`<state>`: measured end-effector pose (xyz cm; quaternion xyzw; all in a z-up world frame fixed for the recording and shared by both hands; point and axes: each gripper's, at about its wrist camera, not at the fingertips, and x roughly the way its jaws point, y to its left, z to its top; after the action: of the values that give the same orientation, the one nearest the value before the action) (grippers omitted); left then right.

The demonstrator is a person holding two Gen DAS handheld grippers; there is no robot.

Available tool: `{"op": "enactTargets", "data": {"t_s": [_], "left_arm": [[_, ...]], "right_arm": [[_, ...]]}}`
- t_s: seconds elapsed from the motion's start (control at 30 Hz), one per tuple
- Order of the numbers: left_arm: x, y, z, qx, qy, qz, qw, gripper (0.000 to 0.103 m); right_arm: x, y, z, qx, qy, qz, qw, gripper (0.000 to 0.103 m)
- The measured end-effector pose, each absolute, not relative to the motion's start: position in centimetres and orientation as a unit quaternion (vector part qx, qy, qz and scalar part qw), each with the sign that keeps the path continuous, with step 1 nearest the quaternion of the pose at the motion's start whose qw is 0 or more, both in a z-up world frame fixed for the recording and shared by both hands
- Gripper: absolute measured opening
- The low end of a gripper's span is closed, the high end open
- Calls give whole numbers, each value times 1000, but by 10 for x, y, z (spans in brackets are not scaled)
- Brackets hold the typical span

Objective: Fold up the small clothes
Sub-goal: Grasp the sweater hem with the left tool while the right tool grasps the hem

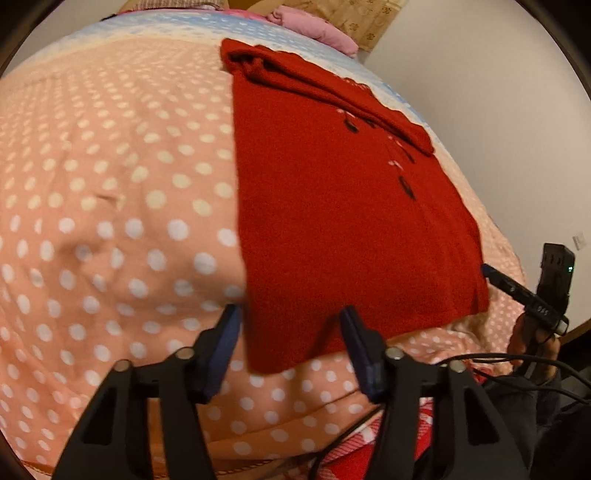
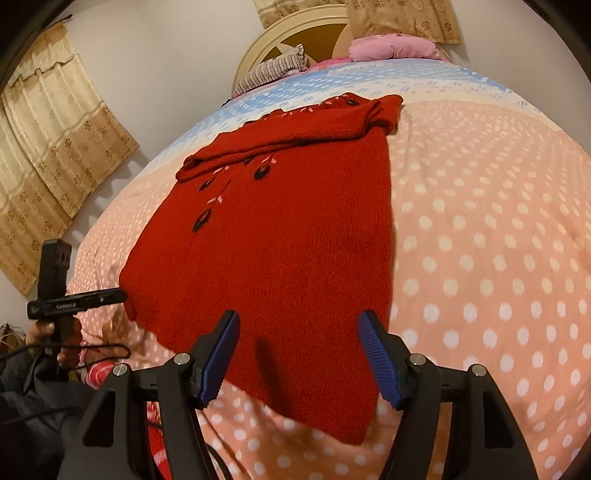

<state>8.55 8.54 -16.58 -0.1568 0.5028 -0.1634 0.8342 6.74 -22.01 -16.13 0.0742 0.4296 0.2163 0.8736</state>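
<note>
A red knitted sweater lies flat on a pink polka-dot bedspread, with a sleeve folded across its upper part. My left gripper is open, its fingers straddling the sweater's near left hem corner, just above it. The sweater also shows in the right wrist view. My right gripper is open above the near right hem corner. Each view shows the other gripper from the side, at the opposite hem corner: the right one and the left one.
Pink pillows and a striped cushion lie at the headboard. Curtains hang on the left wall. Cables trail near the bed's front edge. A red checked cloth lies below the bedspread.
</note>
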Motion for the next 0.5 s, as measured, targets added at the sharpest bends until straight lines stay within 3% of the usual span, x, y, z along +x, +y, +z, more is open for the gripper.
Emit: {"op": "enactTargets", "data": {"t_s": [0.2, 0.23, 0.3, 0.33, 0.5], "left_arm": [[88, 81, -177, -164, 512, -168, 826, 52], [88, 81, -179, -169, 511, -170, 825, 49], [88, 82, -179, -169, 510, -176, 825, 18], [88, 82, -178, -169, 509, -182, 824, 12], [80, 74, -161, -142, 479, -204, 842, 8]], "right_arm": [[51, -228, -166, 78, 438, 221, 868, 68], [48, -229, -166, 77, 440, 221, 867, 68], [43, -230, -167, 75, 443, 222, 866, 67], [41, -231, -168, 73, 444, 221, 865, 68], [31, -238, -170, 75, 455, 217, 860, 67]]}}
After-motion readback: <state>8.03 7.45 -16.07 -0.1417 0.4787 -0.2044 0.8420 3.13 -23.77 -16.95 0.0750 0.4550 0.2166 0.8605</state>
